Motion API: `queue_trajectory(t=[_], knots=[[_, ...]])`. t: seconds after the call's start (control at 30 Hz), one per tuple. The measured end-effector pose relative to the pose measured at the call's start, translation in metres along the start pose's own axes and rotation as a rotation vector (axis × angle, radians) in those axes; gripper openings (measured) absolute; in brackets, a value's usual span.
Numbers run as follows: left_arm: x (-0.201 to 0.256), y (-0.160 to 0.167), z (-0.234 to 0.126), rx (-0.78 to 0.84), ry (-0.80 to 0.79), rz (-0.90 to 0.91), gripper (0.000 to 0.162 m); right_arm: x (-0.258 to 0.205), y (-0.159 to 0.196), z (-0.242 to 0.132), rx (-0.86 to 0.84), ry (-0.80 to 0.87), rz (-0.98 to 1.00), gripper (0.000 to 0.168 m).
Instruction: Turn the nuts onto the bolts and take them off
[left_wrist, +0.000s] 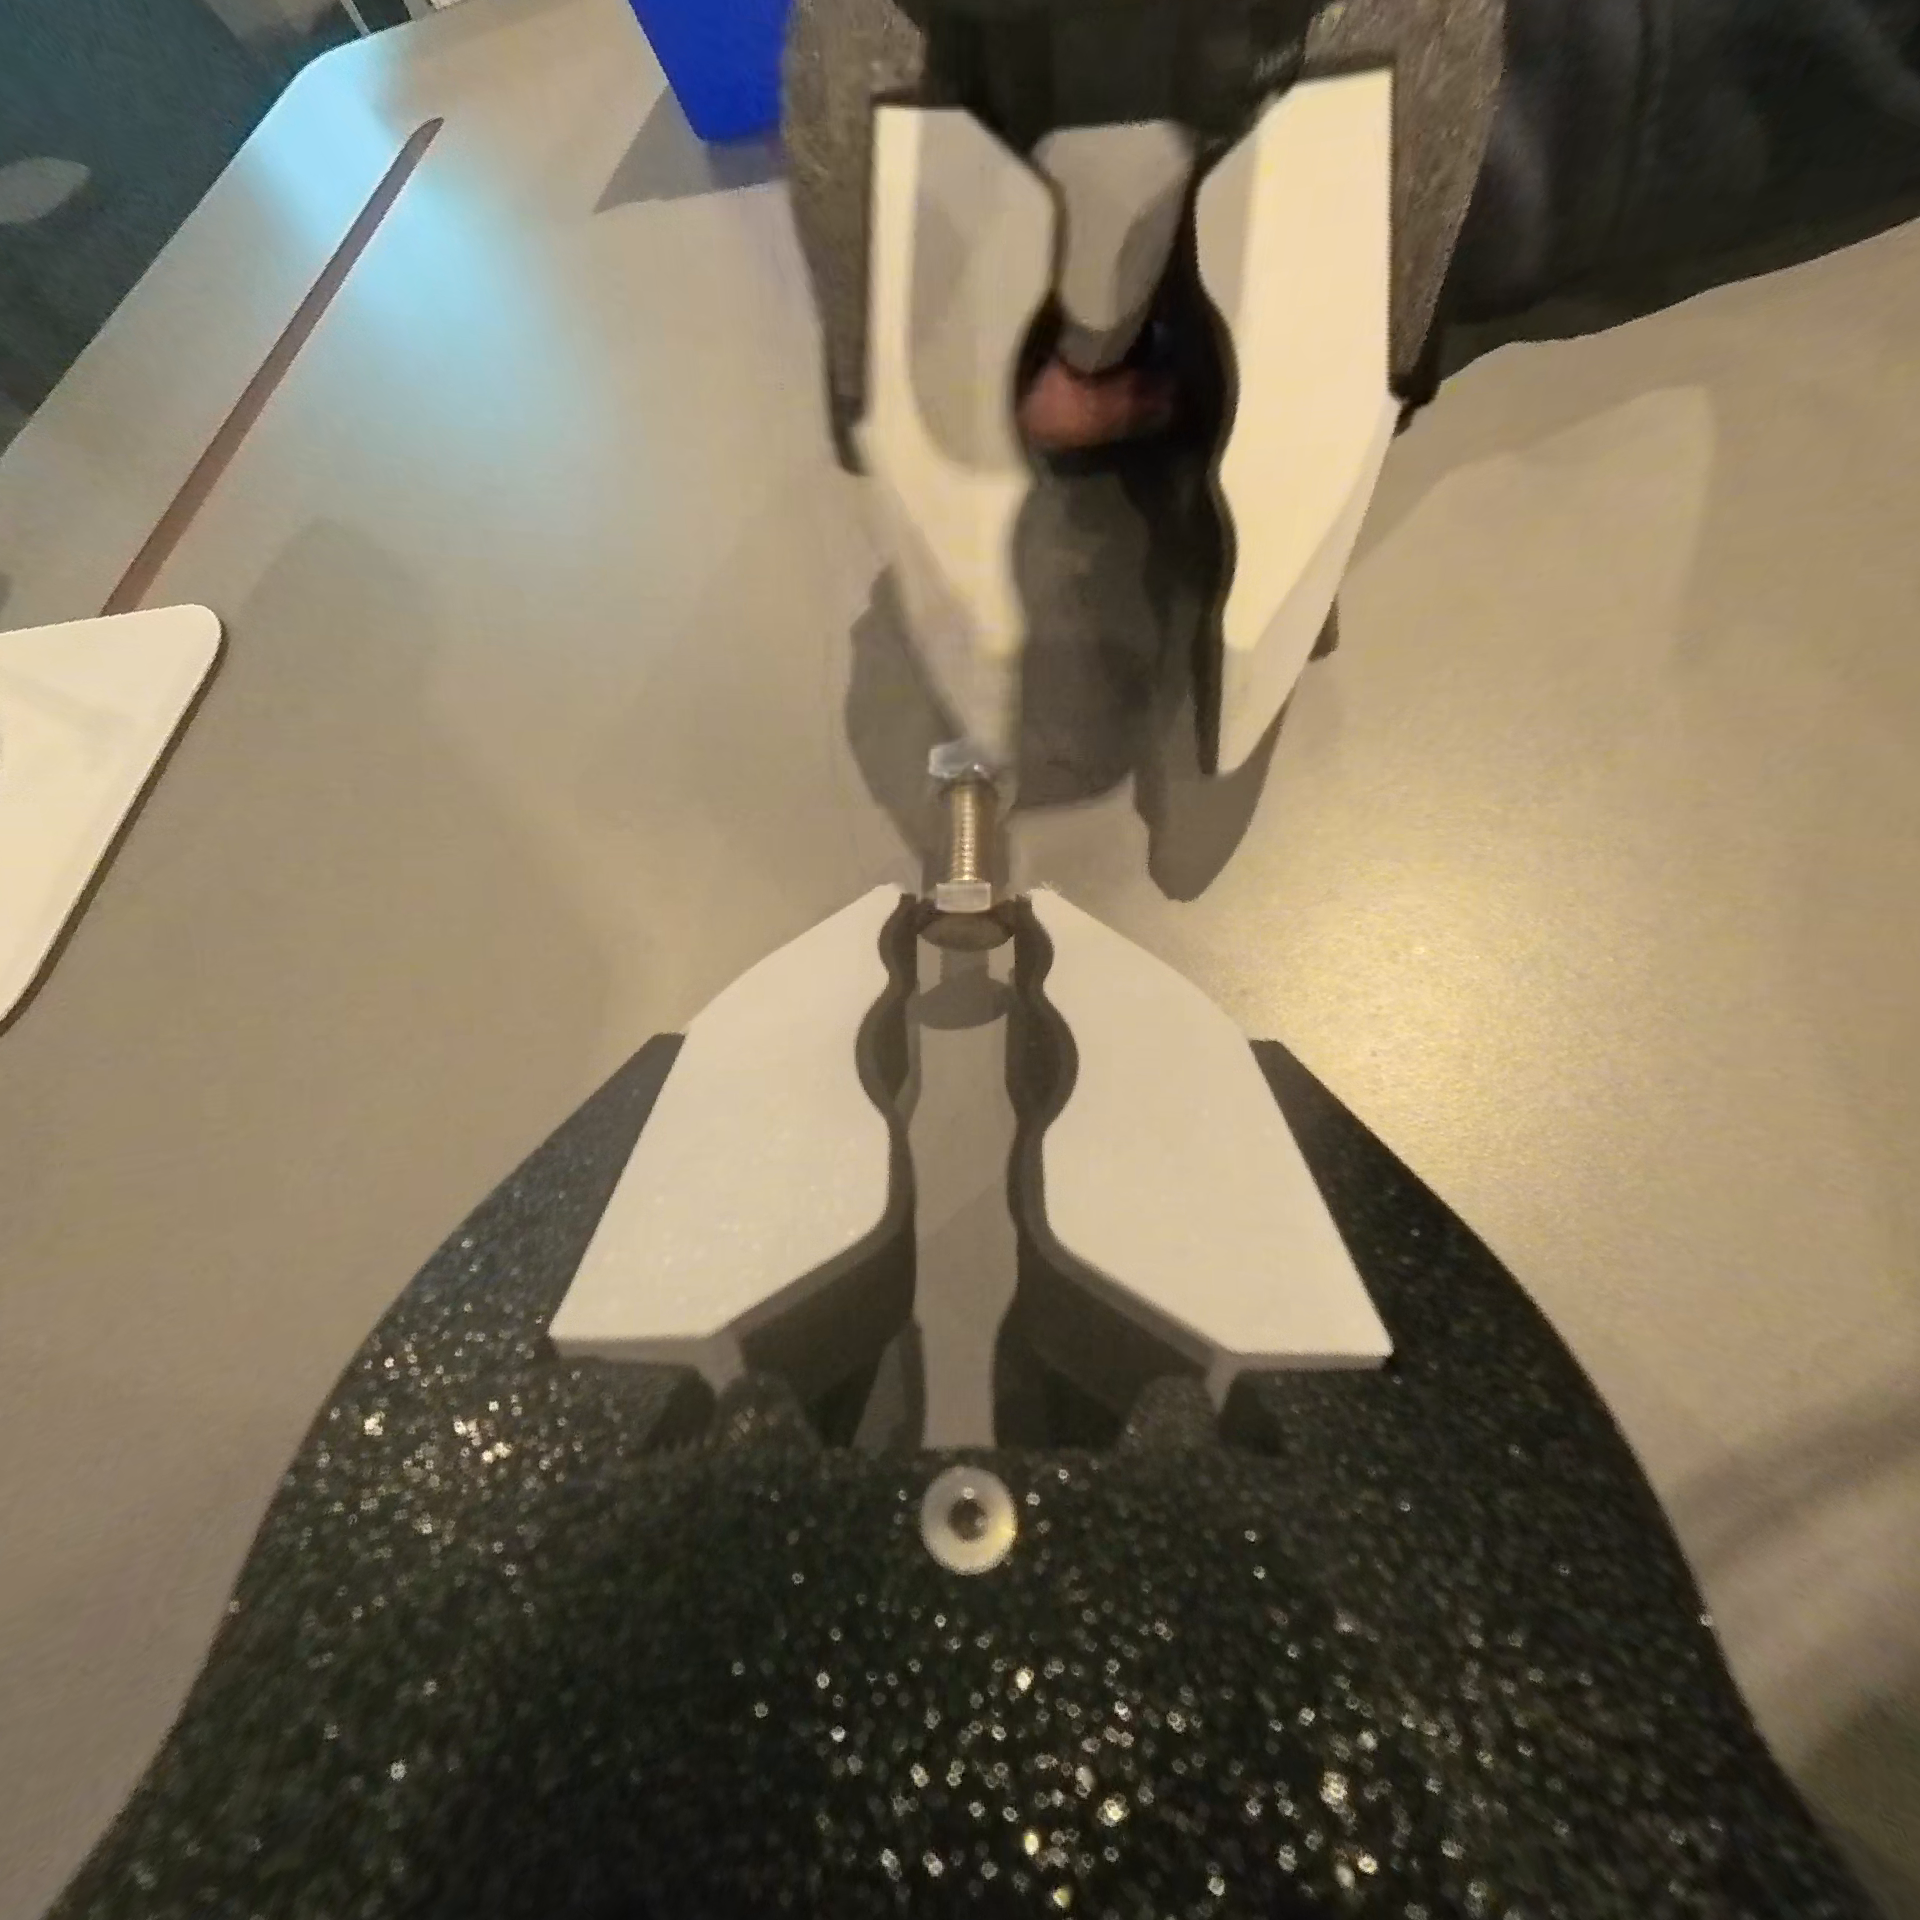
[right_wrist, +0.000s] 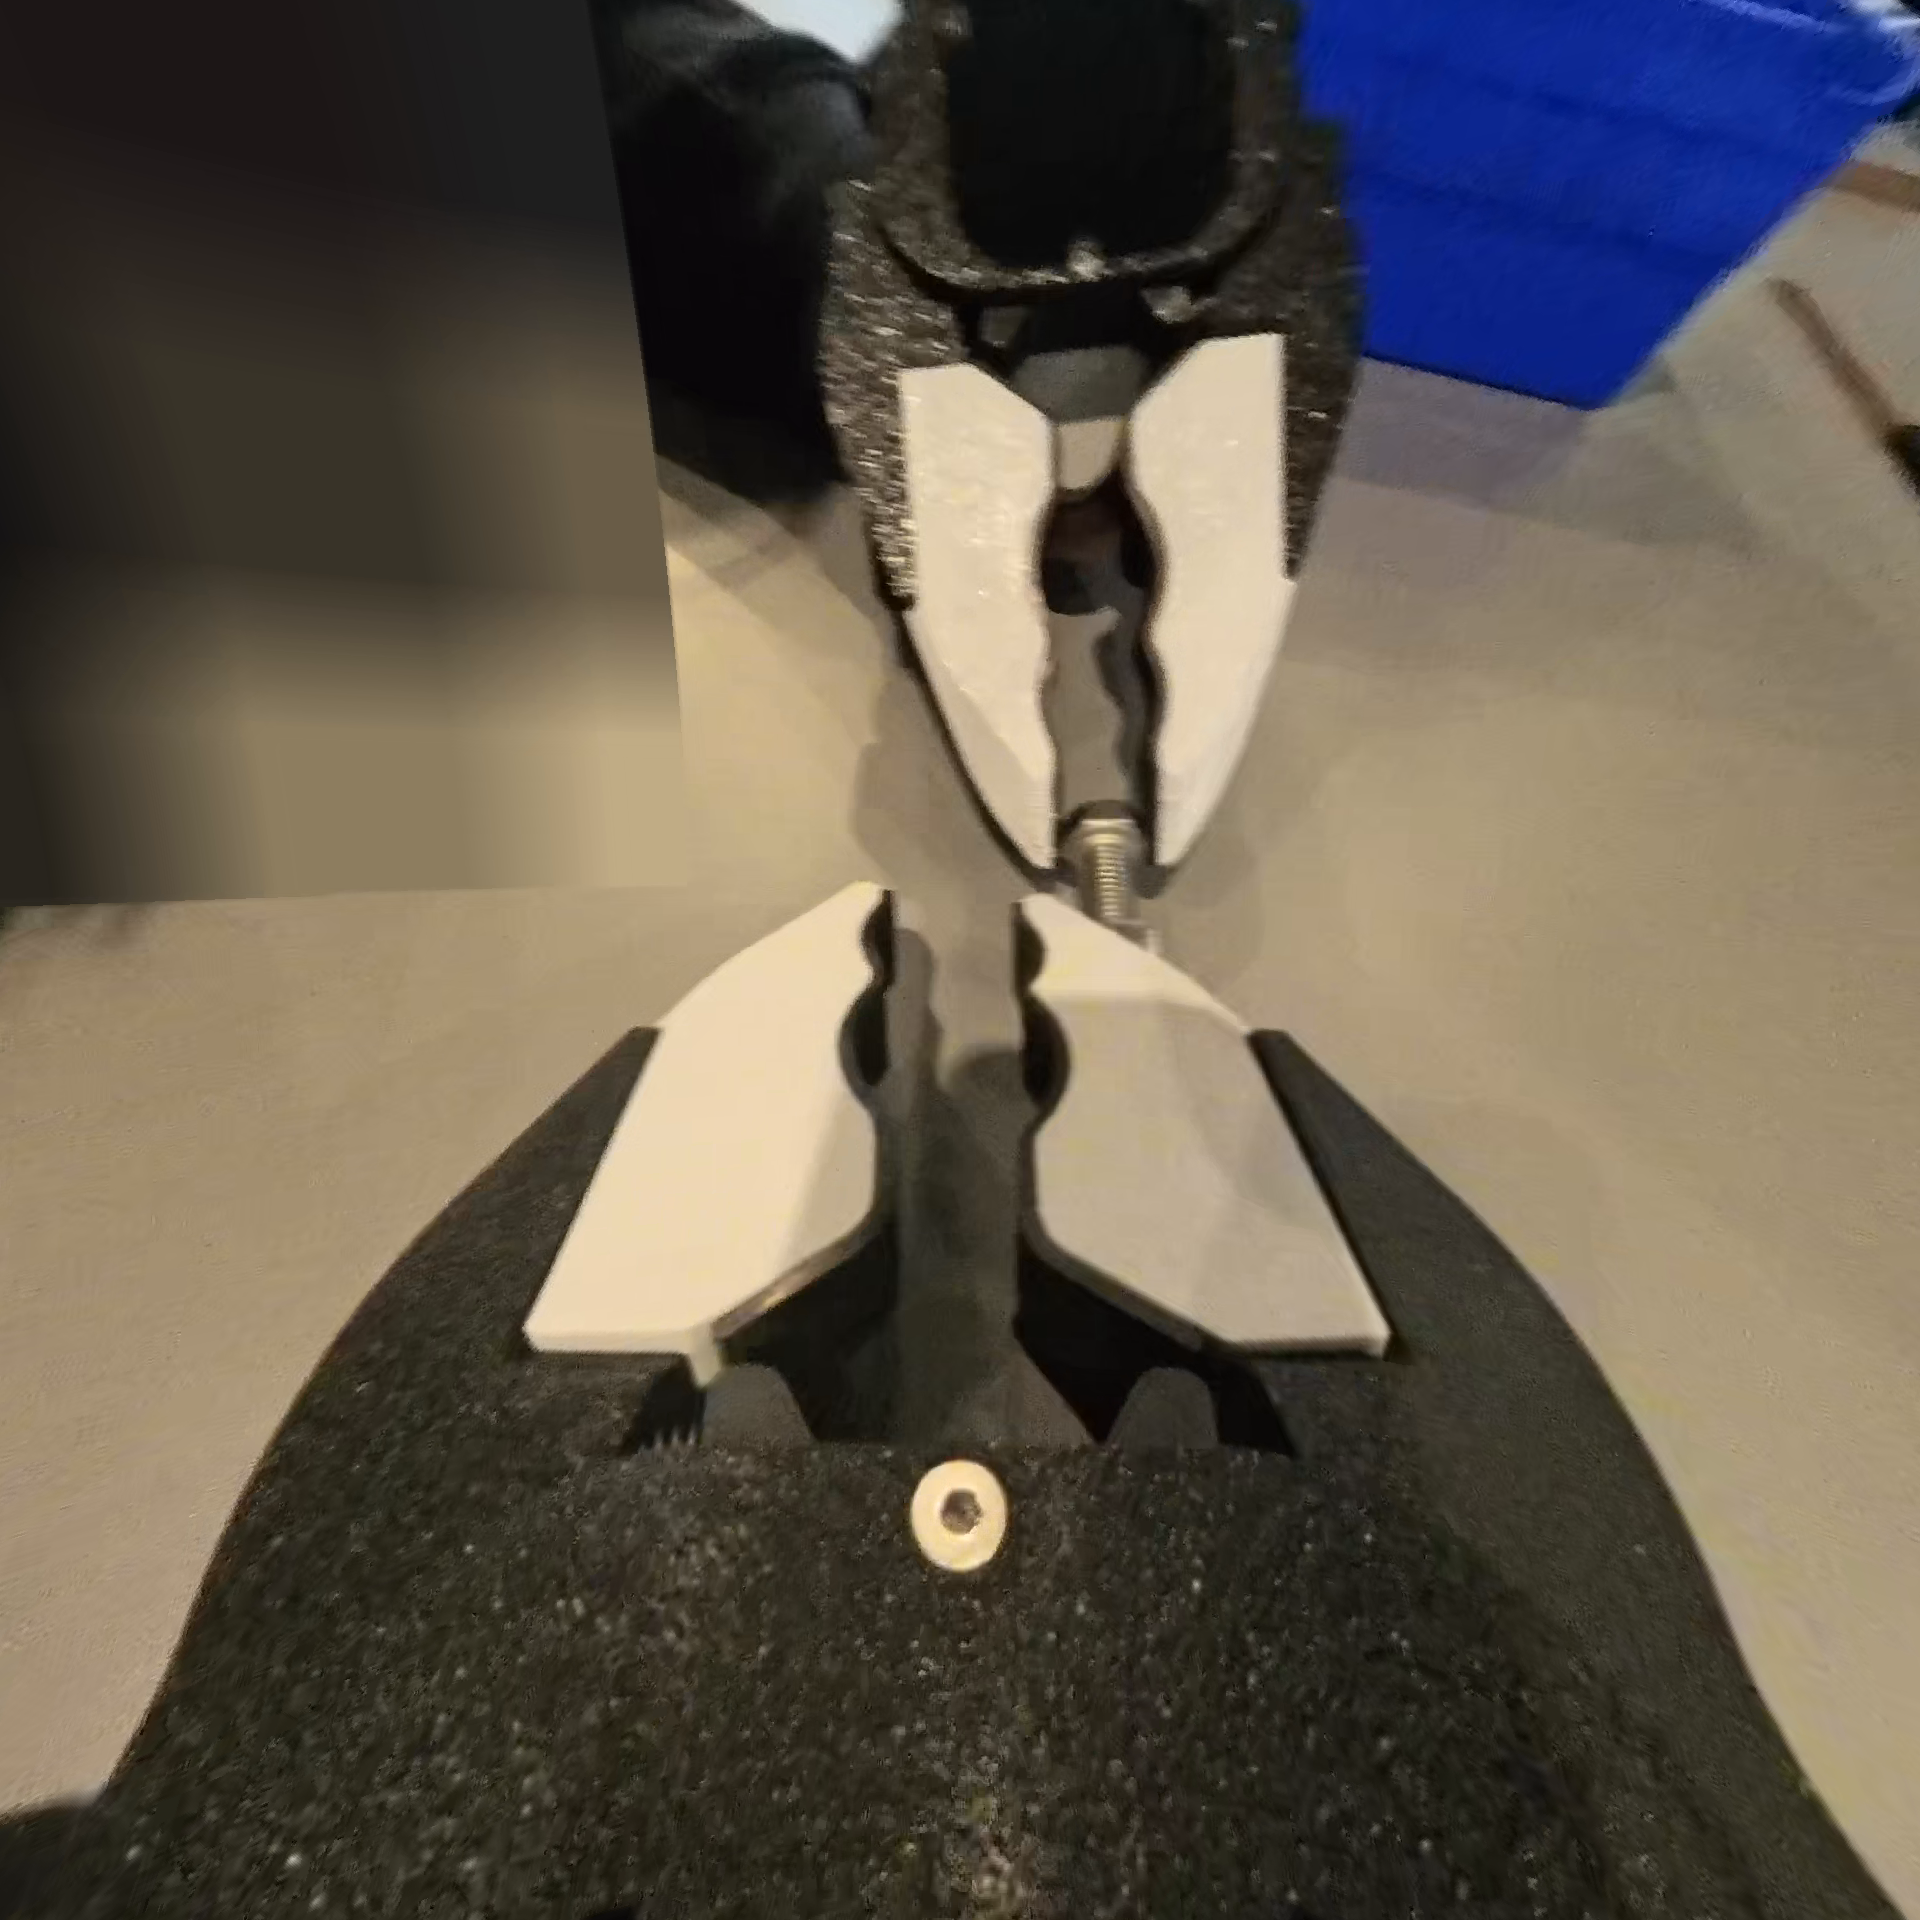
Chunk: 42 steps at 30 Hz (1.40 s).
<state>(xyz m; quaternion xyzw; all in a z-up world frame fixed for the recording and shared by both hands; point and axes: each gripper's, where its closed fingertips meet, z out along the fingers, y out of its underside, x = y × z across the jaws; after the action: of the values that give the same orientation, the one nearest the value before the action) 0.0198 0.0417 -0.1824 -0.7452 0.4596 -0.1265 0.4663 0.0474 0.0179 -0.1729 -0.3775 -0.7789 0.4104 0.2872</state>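
My left gripper (left_wrist: 968, 906) is shut on the hex head of a steel bolt (left_wrist: 966, 831), held above the grey table (left_wrist: 520, 623) with its threaded shaft pointing away. A nut (left_wrist: 958, 761) sits at the shaft's far end. My right gripper (left_wrist: 1112, 732) faces it from the far side, open, with one fingertip (left_wrist: 987, 707) at the nut. In the right wrist view the right gripper (right_wrist: 956, 909) has an empty gap. The bolt (right_wrist: 1110, 862) lies just right of its right finger (right_wrist: 1101, 987), which hides the nut end. The left gripper (right_wrist: 1107, 844) holds the bolt there.
A blue bin (left_wrist: 717, 62) stands at the table's far side, and it also shows in the right wrist view (right_wrist: 1558, 187). A white tray (left_wrist: 83, 769) lies at the left. A dark slot (left_wrist: 281, 364) runs along the tabletop. A black sleeve (left_wrist: 1662, 156) is behind the right gripper. My hands' fingertips stand some 4 cm from each other.
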Motion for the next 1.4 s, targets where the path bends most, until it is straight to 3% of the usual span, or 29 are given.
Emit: queue_trajectory(t=[0.03,0.17,0.27,0.33,0.37,0.43,0.6,0.7,0.77,0.8,1.0,1.13,1.2,1.27,1.4], knots=[[0.0,0.0,0.0,0.0,0.0,0.0,0.017,-0.002,-0.002,-0.001,0.013,-0.024,0.017,0.019],[0.0,0.0,0.0,0.0,0.001,0.0,0.017,0.015,-0.006,-0.005,0.055,0.092,0.027,0.044],[0.0,0.0,0.0,0.0,0.001,0.0,0.017,0.018,-0.001,-0.002,0.015,0.113,0.017,0.049],[0.0,0.0,0.0,0.0,0.002,-0.001,0.017,0.01,0.001,0.0,-0.005,0.07,-0.004,0.04],[0.0,0.0,0.0,-0.001,0.002,-0.001,0.017,0.001,0.0,-0.001,0.001,0.008,-0.008,0.02],[0.001,0.0,0.0,0.0,0.002,0.0,0.017,-0.004,-0.004,-0.004,0.035,-0.036,0.017,0.026],[0.001,0.0,0.0,0.0,0.001,0.0,0.017,0.015,-0.004,-0.003,0.033,0.088,0.031,0.052],[0.001,0.0,0.0,0.0,0.001,0.0,0.017,0.013,0.003,0.002,-0.022,0.081,0.023,0.053],[0.001,0.0,0.0,0.002,0.005,0.002,0.017,0.007,0.002,0.0,-0.014,0.049,0.013,0.04],[0.001,0.0,0.0,0.002,0.005,0.002,0.017,-0.005,-0.001,-0.003,0.014,-0.044,0.01,0.006],[0.002,0.0,0.0,0.001,0.007,0.0,0.017,0.016,-0.002,-0.005,0.026,0.092,0.033,0.044],[0.002,0.0,0.0,0.0,0.008,0.0,0.017,0.017,0.004,-0.001,-0.023,0.104,0.023,0.05],[0.002,0.0,0.0,0.001,0.009,0.0,0.017,0.011,0.004,-0.001,-0.025,0.073,0.012,0.042],[0.002,0.0,0.0,0.001,0.01,0.0,0.017,-0.005,-0.001,-0.005,0.022,-0.05,0.016,0.005],[0.002,0.0,0.0,0.0,0.011,-0.001,0.017,0.009,-0.002,-0.006,0.036,0.031,0.053,0.034]])
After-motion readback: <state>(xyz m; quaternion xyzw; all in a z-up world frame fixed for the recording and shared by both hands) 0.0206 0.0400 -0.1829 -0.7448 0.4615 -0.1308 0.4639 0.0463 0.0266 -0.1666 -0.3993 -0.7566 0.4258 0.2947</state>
